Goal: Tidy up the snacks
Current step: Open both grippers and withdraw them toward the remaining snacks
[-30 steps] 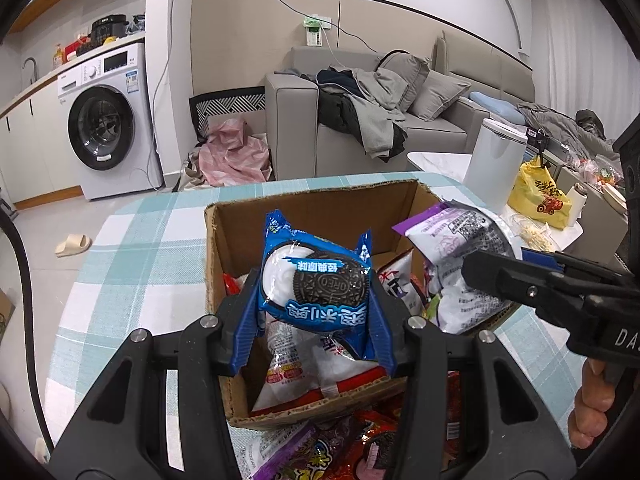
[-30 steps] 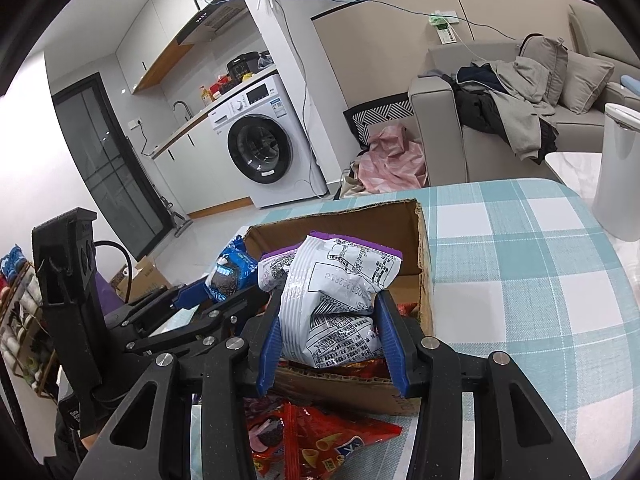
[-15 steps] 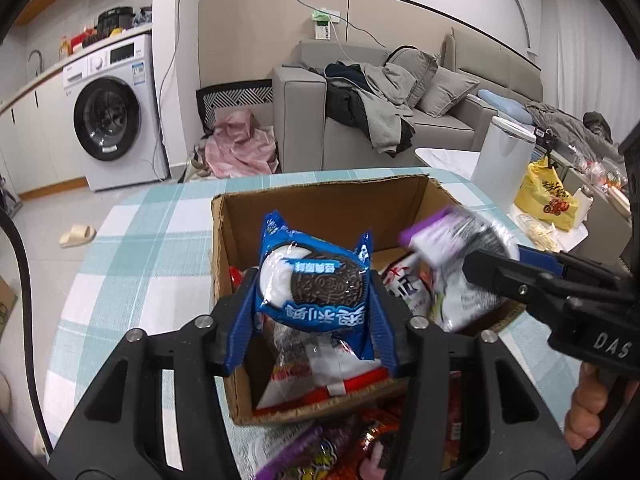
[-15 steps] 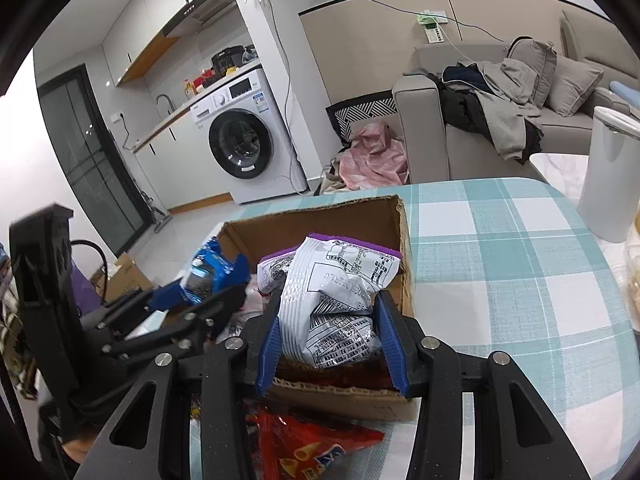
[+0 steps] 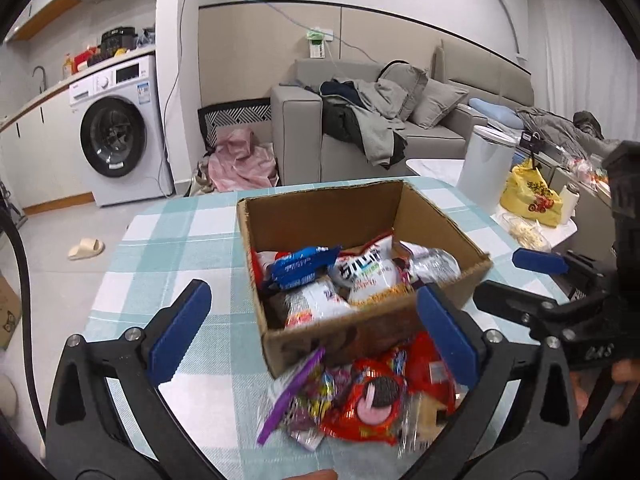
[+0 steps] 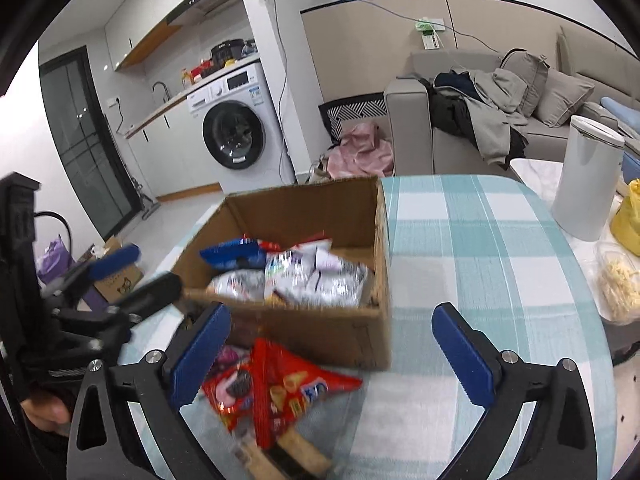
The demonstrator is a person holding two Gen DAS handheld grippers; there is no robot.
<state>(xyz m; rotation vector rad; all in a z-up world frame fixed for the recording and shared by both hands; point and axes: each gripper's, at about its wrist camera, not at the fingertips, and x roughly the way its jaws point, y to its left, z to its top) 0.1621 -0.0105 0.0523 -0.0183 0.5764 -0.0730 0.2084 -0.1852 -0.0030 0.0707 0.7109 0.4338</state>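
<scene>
An open cardboard box point(image 5: 442, 216) point(image 6: 372, 208) stands on the checked tablecloth and holds several snack packs. A blue cookie pack point(image 5: 300, 270) point(image 6: 236, 256) and a silver-white pack point(image 5: 434, 264) point(image 6: 320, 276) lie inside it. My left gripper point(image 5: 312, 336) is open and empty, just in front of the box. My right gripper point(image 6: 332, 344) is open and empty, in front of the box's near right corner. A loose pile of snacks lies in front of the box: a red cookie pack point(image 5: 372, 404) point(image 6: 236, 388), a purple pack point(image 5: 296, 392) and a red chip bag point(image 6: 292, 384).
The table point(image 5: 168, 240) point(image 6: 460, 240) has a teal and white checked cloth. A white bin point(image 6: 588, 184) and a yellow bag point(image 5: 532, 196) stand beyond its right edge. A sofa and a washing machine stand behind.
Both grippers opened and let go their packs: the blue cookie pack and the silver-white pack now lie in the box. Both grippers pulled back toward the table's near side.
</scene>
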